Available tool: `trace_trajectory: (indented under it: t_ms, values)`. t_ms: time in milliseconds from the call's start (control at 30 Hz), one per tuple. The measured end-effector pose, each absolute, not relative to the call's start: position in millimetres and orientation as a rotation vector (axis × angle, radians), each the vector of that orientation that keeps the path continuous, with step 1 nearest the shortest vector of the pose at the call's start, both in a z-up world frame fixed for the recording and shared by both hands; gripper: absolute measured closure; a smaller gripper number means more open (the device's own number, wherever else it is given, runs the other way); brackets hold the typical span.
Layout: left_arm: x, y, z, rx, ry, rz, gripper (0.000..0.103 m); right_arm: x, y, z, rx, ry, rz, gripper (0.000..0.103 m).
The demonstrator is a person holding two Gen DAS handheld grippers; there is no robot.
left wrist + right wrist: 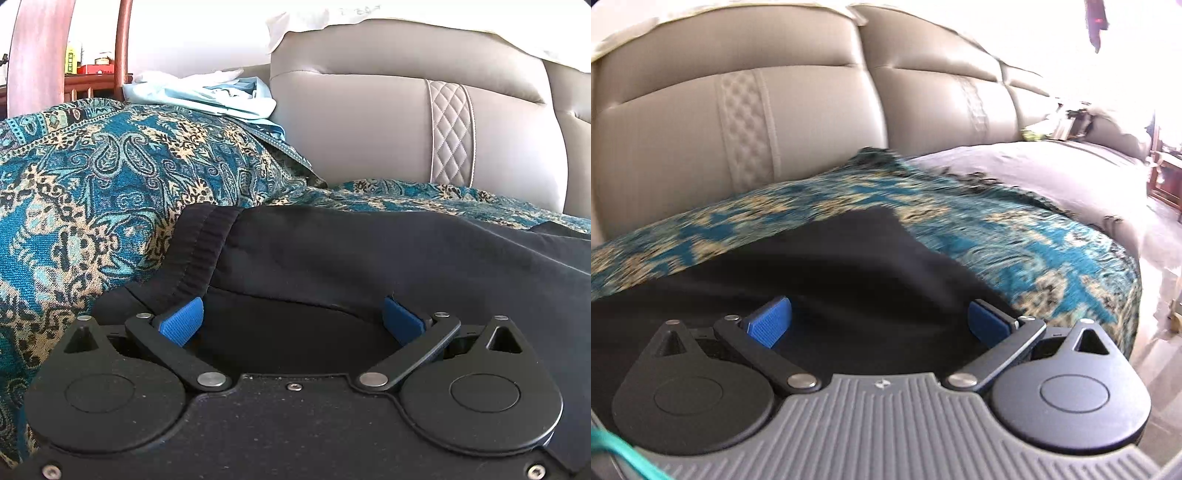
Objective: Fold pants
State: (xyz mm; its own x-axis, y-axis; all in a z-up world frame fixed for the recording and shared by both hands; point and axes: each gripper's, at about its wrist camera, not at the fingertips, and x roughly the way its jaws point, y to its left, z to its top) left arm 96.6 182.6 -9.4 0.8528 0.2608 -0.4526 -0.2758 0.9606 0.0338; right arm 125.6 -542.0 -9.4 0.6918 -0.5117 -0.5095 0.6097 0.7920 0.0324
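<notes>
Presently, findings as follows.

Garment: black woven pants with a ribbed elastic band [332, 251] lie spread on the teal and cream paisley throw [92, 177] that covers the seat of the beige leather sofa [369, 122].

Garment edge, left view: the ribbed band [207, 240] sits just ahead of the left finger, and one layer of cloth appears to lie over another beneath the tool.

Garment edge, right view: a pointed corner of the black cloth [882, 221] reaches toward the sofa back; this view is blurred, so detail is limited.

Left gripper [293, 321]: blue ridged pads [183, 321] stand wide apart, low over the fabric, with nothing pinched between them.

Right gripper [882, 319]: pads likewise spread wide above the black cloth, holding nothing.

Surroundings: pale blue and white crumpled laundry [207, 94] rests on the throw, well apart from the pants; a grey sheet [1034, 173] covers the seat beyond the throw.

Progress: judged early to middle. The pants look laid out, possibly with one fold in place; a compact finished bundle is not visible.

Remaining: judged that both tools need to close on an edge, carry it across and flatten the result.

Uncertainty: the full outline of the pants is hidden, so the fold count cannot be confirmed.
</notes>
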Motion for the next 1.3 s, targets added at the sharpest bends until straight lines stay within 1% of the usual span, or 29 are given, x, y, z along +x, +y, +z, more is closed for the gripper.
trace_trajectory:
  t_ms: [167,367,467,567,667,900,1000,1100,1300]
  values:
    - [97,182,-10,-0.031,0.472,0.286,0.0,142,-578,-7,0.314,0.532,-0.709,0.0]
    - [97,182,-10,-0.035,0.469,0.286,0.0,169,-609,4,0.345,0.601,-0.697,0.0]
    - [96,182,-10,-0.037,0.468,0.287,0.0,172,-598,16,0.285,0.571,-0.792,0.0]
    - [96,181,-10,-0.039,0.466,0.288,0.0,166,-568,25,0.167,0.505,-0.827,0.0]
    - [96,181,-10,-0.038,0.465,0.288,0.0,162,-537,28,0.121,0.501,-0.664,0.0]
    - [95,181,-9,-0.041,0.463,0.288,0.0,147,-462,24,0.264,0.553,-0.106,0.0]
    - [95,181,-9,-0.042,0.462,0.288,0.0,143,-403,23,0.232,0.553,0.023,0.0]
    - [95,181,-9,-0.042,0.461,0.288,0.0,133,-333,18,0.198,0.512,0.116,0.0]
    - [94,180,-8,-0.044,0.46,0.29,0.0,89,-197,-3,0.186,0.433,0.298,0.0]
